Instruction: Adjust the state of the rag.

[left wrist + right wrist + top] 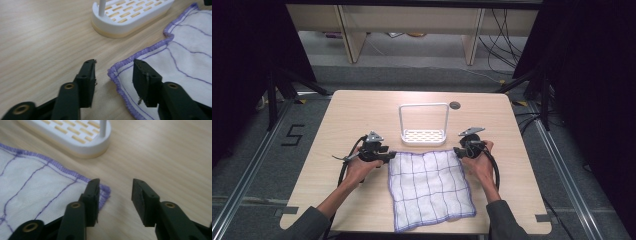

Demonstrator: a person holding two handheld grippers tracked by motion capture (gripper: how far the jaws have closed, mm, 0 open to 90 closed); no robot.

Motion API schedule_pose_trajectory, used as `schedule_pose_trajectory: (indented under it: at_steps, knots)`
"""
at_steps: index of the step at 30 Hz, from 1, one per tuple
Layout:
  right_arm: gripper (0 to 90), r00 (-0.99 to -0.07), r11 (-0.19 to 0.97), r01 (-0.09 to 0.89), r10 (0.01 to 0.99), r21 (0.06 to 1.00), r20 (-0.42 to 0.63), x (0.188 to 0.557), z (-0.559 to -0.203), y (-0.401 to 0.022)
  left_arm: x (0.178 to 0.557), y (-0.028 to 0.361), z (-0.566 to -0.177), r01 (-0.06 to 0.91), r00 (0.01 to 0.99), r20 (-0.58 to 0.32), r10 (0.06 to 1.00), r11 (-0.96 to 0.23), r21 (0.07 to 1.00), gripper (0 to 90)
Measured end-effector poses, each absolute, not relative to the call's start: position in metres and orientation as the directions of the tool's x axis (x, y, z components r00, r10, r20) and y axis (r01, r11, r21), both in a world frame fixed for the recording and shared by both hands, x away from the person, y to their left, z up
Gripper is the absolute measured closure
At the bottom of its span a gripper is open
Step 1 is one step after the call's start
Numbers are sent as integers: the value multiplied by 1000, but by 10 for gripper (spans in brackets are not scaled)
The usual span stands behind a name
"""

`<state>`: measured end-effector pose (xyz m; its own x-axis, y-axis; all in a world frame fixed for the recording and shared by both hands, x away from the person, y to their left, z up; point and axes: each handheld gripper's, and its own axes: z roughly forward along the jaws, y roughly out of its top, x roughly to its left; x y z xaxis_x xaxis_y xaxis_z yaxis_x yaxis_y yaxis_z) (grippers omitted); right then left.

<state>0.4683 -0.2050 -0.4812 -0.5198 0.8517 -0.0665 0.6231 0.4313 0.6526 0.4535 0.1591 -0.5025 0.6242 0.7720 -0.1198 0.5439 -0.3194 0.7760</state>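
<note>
A white square cotton cloth with a purple stitched grid and purple hem [430, 187] lies flat at the near middle of the pale wooden table [347, 115], spread for handling by its far corners. The left gripper [113, 71] straddles one corner, jaws apart, nothing pinched; the right gripper [115, 192] stands likewise parted at the other. Just beyond waits a white slotted rack with a wire hoop [424, 131].

Your left gripper [388, 156] and right gripper [457, 151] sit low at the cloth's [429, 187] far corners, jaws parted, gripping nothing.
</note>
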Motion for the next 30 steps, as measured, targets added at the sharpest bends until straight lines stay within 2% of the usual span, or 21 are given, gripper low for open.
schedule_pose_trajectory:
  at_steps: [1, 2, 6, 8, 10, 11, 12, 13, 16, 21, 30]
  knots:
    - [563, -520, 431, 623, 852, 653, -67, 468, -481, -205, 454, 159, -502, 544, 624, -120, 772, -319, 776, 475]
    - [519, -511, 424, 607, 856, 672, -78, 459, -470, -212, 444, 162, -494, 545, 627, -147, 765, -296, 784, 460]
    - [501, -529, 415, 597, 847, 686, -52, 436, -457, -220, 414, 161, -484, 523, 677, -156, 720, -321, 790, 442]
    - [497, -561, 427, 606, 827, 671, -20, 404, -452, -222, 382, 158, -483, 518, 731, -186, 657, -356, 778, 430]
    - [497, -596, 444, 594, 803, 671, -4, 383, -454, -224, 372, 157, -483, 519, 746, -194, 637, -372, 770, 431]
    - [497, -596, 444, 594, 803, 671, -4, 383, -454, -224, 363, 155, -484, 515, 757, -203, 621, -375, 771, 431]
    - [498, -593, 428, 618, 805, 660, 34, 362, -458, -224, 346, 154, -486, 518, 770, -220, 599, -386, 764, 431]
    - [498, -593, 428, 618, 805, 660, 34, 362, -458, -224, 346, 154, -486, 518, 770, -220, 599, -386, 764, 435]
    - [505, -610, 437, 602, 792, 668, 33, 329, -459, -229, 327, 152, -487, 511, 783, -230, 577, -388, 767, 446]
    - [510, -604, 435, 613, 796, 660, 37, 300, -464, -232, 298, 143, -486, 484, 812, -226, 538, -405, 776, 468]
    - [561, -640, 482, 615, 767, 624, 37, 287, -483, -228, 282, 126, -502, 487, 824, -231, 517, -438, 756, 466]
